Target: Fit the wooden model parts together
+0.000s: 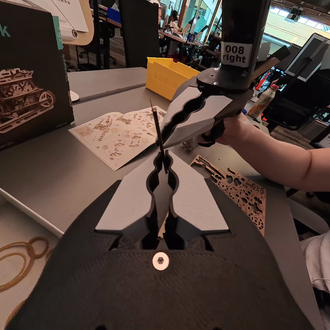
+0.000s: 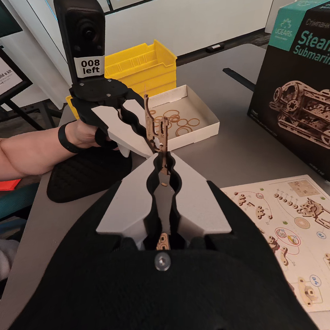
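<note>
1. Left hand-held gripper (image 1: 162,153), grey fingers on a black body: closing on the lower end of the thin flat laser-cut wooden model part (image 2: 157,132), holding it upright above the grey counter (image 1: 44,169).
2. Right hand-held gripper (image 2: 163,155), same build: pinching that same wooden part at its bottom edge, tips meeting the left gripper's tips.
3. Open printed instruction booklet (image 1: 117,135): lying on the counter just behind the wooden part.
4. Punched-out plywood sheet (image 1: 239,189): lying flat to the part's right.
5. Yellow plastic bin (image 1: 166,76): standing beyond the part.
6. Shallow white cardboard tray (image 2: 205,128) of tan rubber bands (image 2: 182,123): sitting near the part.
7. Dark kit box (image 2: 294,89): standing beside the booklet.
</note>
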`<state>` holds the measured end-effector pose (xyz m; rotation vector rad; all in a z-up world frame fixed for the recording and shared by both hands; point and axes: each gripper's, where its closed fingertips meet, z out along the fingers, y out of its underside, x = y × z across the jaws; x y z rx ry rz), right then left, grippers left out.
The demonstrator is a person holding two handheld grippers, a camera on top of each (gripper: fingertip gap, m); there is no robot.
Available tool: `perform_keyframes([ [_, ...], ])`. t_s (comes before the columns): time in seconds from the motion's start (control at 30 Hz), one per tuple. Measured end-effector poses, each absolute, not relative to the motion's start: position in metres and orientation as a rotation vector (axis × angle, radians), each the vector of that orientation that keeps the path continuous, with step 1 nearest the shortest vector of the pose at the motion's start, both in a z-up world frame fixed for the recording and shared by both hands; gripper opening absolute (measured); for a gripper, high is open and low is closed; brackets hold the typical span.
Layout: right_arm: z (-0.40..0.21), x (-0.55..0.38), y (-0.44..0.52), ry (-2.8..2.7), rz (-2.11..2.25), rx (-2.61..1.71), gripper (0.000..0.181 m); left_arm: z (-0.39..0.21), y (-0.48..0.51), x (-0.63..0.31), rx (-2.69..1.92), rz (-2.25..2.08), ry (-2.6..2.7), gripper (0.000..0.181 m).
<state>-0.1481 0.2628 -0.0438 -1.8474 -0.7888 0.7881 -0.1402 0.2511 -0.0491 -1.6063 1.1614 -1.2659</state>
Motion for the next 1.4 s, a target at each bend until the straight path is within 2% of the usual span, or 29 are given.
perform_keyframes([
  [0.13,-0.046,-0.149,0.264,-0.809,0.741,-1.844,0.003,-0.051,0.253,-0.141,-1.615,-1.224,1.177,0.0],
  [0.27,-0.027,-0.151,0.251,-0.829,0.956,-1.762,0.002,-0.036,0.244,-0.143,-1.525,-1.327,1.208,0.0],
  [0.57,-0.02,-0.151,0.243,-0.829,1.054,-1.766,0.001,-0.028,0.235,-0.142,-1.463,-1.342,1.248,0.0],
  [1.4,-0.02,-0.149,0.267,-0.723,0.684,-1.699,0.003,-0.027,0.255,-0.141,-1.567,-1.221,1.034,0.0],
])
